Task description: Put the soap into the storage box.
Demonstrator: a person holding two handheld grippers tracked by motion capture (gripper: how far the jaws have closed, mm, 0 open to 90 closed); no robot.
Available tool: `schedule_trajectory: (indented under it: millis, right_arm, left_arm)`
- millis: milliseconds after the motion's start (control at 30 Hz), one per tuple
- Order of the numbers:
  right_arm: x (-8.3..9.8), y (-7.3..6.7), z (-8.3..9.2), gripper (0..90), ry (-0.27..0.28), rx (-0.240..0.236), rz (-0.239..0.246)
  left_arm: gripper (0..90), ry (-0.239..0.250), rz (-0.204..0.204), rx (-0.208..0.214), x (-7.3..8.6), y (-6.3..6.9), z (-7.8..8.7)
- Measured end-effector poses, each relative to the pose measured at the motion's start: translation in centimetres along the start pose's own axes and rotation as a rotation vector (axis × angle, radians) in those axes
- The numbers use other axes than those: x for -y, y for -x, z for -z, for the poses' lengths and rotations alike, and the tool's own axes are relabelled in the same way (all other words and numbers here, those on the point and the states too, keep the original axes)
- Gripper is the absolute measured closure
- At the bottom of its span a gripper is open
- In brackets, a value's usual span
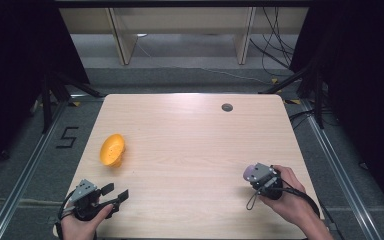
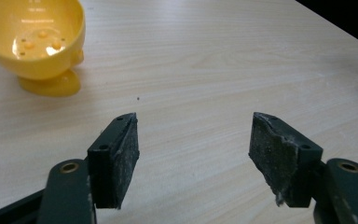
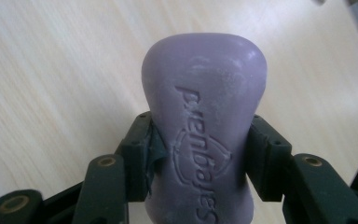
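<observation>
A yellow bowl-shaped dish on a small foot (image 1: 112,149) (image 2: 38,39) rests on the left part of the wooden table (image 1: 190,135), tilted toward the near side. My left gripper (image 1: 115,192) (image 2: 193,156) is at the near left corner, open, nothing between its pads, with the dish a short way beyond it. My right gripper (image 1: 254,174) (image 3: 200,154) is at the near right, shut on a purple bar of soap (image 1: 249,172) (image 3: 205,130) with raised lettering. The soap sticks out past the fingertips, above the table.
A small round grey grommet (image 1: 227,107) sits in the table near the far edge. Black stands and cables (image 1: 275,45) lie on the floor beyond and beside the table. A wooden shelf frame (image 1: 180,30) stands at the back.
</observation>
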State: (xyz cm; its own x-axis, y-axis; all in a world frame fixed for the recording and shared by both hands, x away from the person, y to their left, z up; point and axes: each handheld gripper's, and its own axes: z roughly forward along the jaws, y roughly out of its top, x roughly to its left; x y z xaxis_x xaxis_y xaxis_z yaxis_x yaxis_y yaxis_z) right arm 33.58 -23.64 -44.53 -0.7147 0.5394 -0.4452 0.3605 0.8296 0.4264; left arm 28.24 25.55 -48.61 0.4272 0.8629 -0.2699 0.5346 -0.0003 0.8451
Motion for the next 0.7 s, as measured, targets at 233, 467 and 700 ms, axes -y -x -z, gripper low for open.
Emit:
schedule_trajectory:
  millis: [233,467,700]
  right_arm:
    - [-0.9,-0.7,1.4,50.6,0.053,0.066,0.017]
    - [-1.7,-1.4,2.5,50.6,0.083,0.101,0.041]
    - [-2.0,-1.8,2.8,50.6,0.106,0.118,0.037]
  left_arm:
    - [33.9,0.020,-0.045,0.011,-1.9,0.6,0.1]
    - [34.2,0.041,-0.070,0.047,-4.1,1.4,-0.3]
    - [33.7,0.051,-0.097,0.065,-6.1,1.8,-0.4]
